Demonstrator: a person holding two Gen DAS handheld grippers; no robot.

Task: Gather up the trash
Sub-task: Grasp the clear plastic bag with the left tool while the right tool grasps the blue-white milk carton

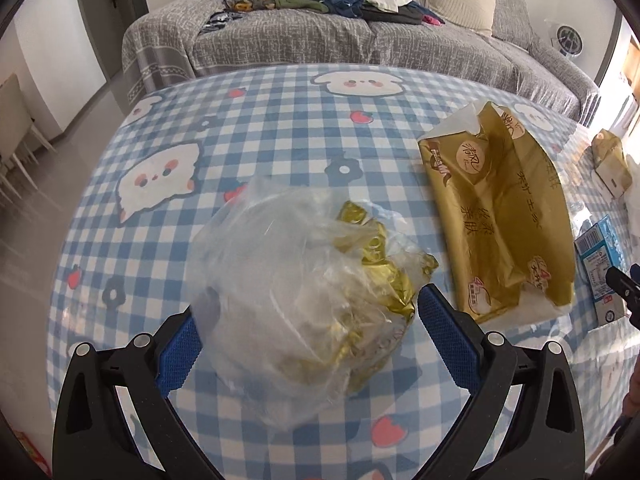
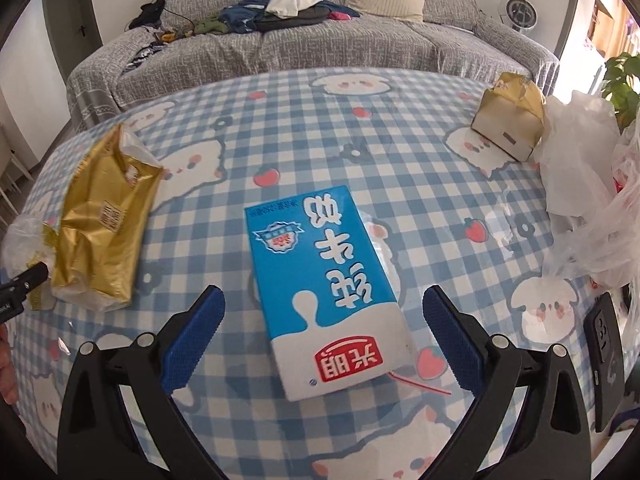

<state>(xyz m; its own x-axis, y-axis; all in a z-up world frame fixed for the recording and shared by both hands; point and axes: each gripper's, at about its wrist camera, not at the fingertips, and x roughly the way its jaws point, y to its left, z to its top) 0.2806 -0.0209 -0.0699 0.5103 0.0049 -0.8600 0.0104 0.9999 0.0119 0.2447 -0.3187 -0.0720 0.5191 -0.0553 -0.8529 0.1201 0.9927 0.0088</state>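
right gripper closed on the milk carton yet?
No. The right gripper is open, its fingers apart from the milk carton lying flat between them.

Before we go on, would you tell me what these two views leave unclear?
- Clear plastic bag, left wrist view: cloudy film blurs its gold contents.
- Milk carton: its underside is hidden in the right wrist view, and the left wrist frame edge cuts it off.
- Dark object, right wrist view: cropped, unidentifiable.
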